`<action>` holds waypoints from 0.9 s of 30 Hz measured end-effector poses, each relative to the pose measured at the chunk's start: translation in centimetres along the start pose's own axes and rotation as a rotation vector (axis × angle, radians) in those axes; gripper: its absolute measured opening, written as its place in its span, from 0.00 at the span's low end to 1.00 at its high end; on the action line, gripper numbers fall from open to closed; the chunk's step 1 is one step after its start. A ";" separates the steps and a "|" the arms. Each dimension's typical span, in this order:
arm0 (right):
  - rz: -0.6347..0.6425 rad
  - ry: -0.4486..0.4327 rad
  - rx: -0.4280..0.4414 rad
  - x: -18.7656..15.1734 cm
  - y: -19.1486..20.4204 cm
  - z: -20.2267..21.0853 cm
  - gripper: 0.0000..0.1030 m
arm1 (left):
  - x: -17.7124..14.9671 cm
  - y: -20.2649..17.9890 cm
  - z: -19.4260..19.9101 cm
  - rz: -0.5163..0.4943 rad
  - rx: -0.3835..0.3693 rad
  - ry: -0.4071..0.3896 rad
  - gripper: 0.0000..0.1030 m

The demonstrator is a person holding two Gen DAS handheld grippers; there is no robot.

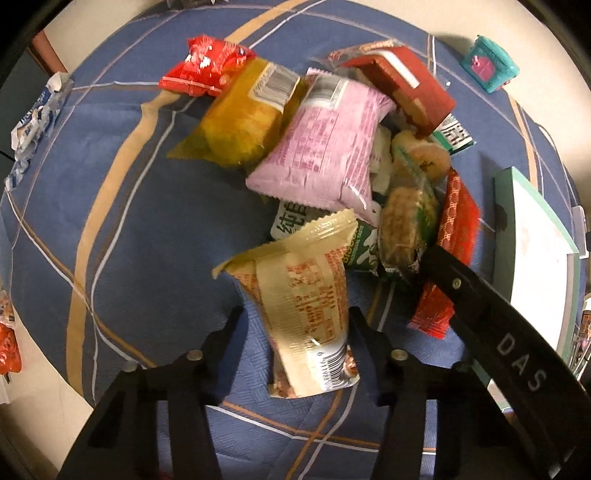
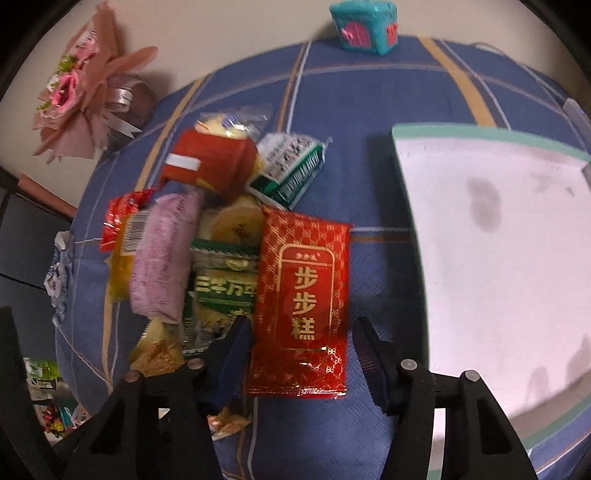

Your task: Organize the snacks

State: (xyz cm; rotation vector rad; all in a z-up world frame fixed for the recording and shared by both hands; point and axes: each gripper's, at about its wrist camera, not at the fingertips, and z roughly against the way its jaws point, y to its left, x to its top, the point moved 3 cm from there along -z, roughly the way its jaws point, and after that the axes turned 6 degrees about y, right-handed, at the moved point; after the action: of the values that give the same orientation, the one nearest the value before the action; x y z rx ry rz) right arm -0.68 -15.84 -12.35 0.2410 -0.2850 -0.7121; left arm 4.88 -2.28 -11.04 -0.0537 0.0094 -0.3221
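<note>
Left gripper (image 1: pixel 295 325): fingers apart, straddling the lower end of a cream packet (image 1: pixel 299 295) with orange print. Whether the pads touch the wrapper cannot be told. The packet lies at the near edge of the snack heap on the blue plaid cloth (image 1: pixel 129 221) covering the surface.

Right gripper (image 2: pixel 301 332): fingers apart, set on either side of a red packet with gold characters (image 2: pixel 303 295), which lies flat on the cloth at the right edge of the heap. Contact not clear. In the left view one dark finger (image 1: pixel 480 295) of this gripper crosses over that red packet.

Behind the cream packet: a green-and-white packet (image 1: pixel 354 247), then a pink packet (image 1: pixel 321 151) lying over a yellow one (image 1: pixel 236 125). Further back, a red box (image 1: pixel 406 92) and a small red packet (image 1: pixel 203 66).

Right of the heap, a white tray with green rim (image 2: pixel 498 240), just beside the red packet. At the far edge of the cloth, a teal box (image 2: pixel 364 26). Far left off the cloth, a pink bouquet (image 2: pixel 85 85).
</note>
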 end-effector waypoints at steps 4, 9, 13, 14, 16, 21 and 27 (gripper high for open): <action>-0.031 0.001 0.026 0.4 -0.5 -0.5 0.57 | 0.4 -0.1 -1.4 0.012 0.013 0.025 0.45; -0.038 -0.003 0.030 0.5 -0.8 -0.6 0.51 | 0.3 -0.4 -2.0 0.014 0.028 0.024 0.39; -0.026 -0.004 0.022 0.4 -0.9 -0.3 0.47 | 0.3 0.8 -1.1 0.034 0.038 0.009 0.37; -0.024 -0.004 0.018 0.4 -0.8 -0.2 0.47 | 0.4 0.9 -0.9 0.039 0.040 -0.003 0.37; -0.022 0.002 0.014 0.3 -0.8 -0.1 0.47 | 0.4 1.1 -0.3 0.048 0.030 -0.021 0.37; -0.032 0.009 0.028 0.3 -1.1 0.3 0.47 | 0.6 0.7 1.7 0.059 0.023 -0.095 0.37; -0.069 0.000 0.075 0.6 -1.8 2.1 0.47 | -0.1 0.4 4.3 0.067 0.029 -0.168 0.37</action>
State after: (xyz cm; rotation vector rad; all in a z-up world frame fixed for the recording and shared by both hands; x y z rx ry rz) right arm -2.05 -17.84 -10.87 0.3239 -0.3049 -0.7707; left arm 4.93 -1.66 -6.81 -0.0514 -0.1596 -0.2500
